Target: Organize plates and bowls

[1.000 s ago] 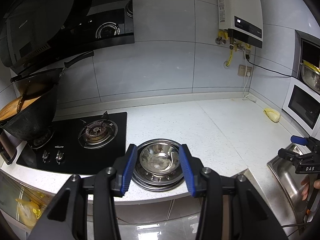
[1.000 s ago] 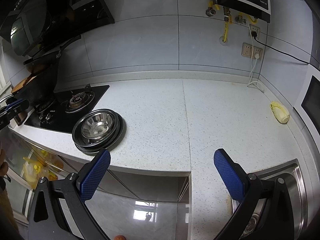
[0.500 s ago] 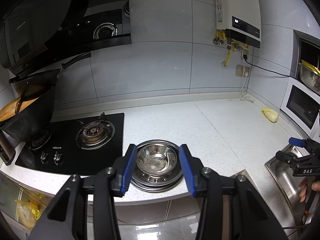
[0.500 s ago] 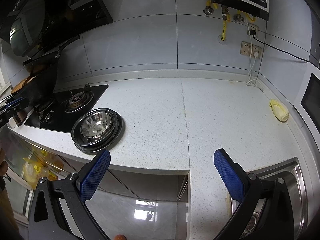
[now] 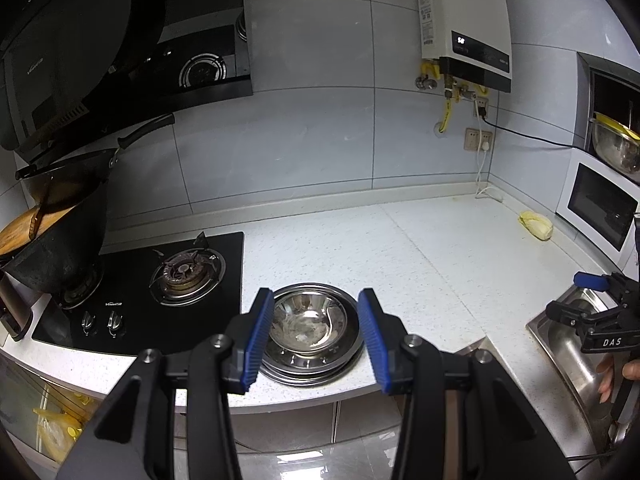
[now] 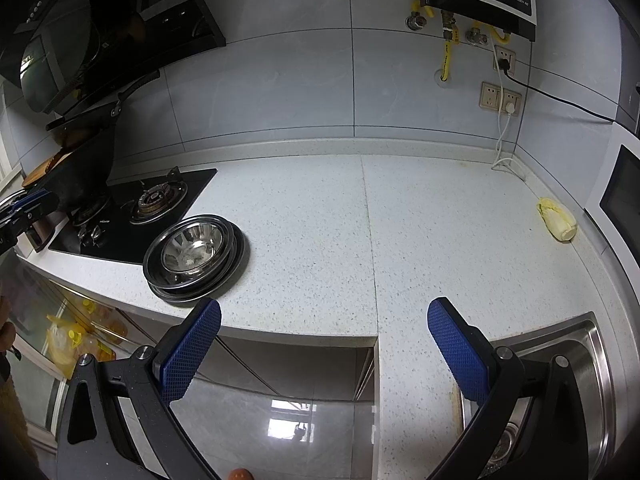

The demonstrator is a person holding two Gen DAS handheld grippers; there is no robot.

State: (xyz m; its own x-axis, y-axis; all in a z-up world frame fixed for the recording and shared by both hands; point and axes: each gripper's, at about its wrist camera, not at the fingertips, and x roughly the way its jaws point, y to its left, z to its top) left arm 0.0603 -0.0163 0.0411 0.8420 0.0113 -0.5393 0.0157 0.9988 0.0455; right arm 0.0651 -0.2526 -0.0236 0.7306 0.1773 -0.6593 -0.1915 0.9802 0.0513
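A steel bowl (image 5: 306, 324) sits nested on a stack of steel plates (image 5: 320, 372) at the front edge of the white counter, beside the hob. The stack also shows in the right wrist view, bowl (image 6: 192, 249) on plates (image 6: 232, 258). My left gripper (image 5: 316, 340) is open and empty, held back from the counter edge, its blue pads framing the stack without touching it. My right gripper (image 6: 324, 344) is wide open and empty, in front of the counter edge by the sink, well right of the stack. It also shows in the left wrist view (image 5: 588, 300).
A black gas hob (image 5: 160, 288) with a dark wok (image 5: 60, 240) lies left of the stack. A steel sink (image 6: 560, 380) is at the right. A yellow cabbage piece (image 6: 557, 224) lies near the white oven (image 5: 600, 208). A large steel bowl (image 5: 614, 148) sits on a shelf above.
Both grippers have drawn back slightly from the counter, so the stack looks a little smaller and farther. Both stay open and empty.
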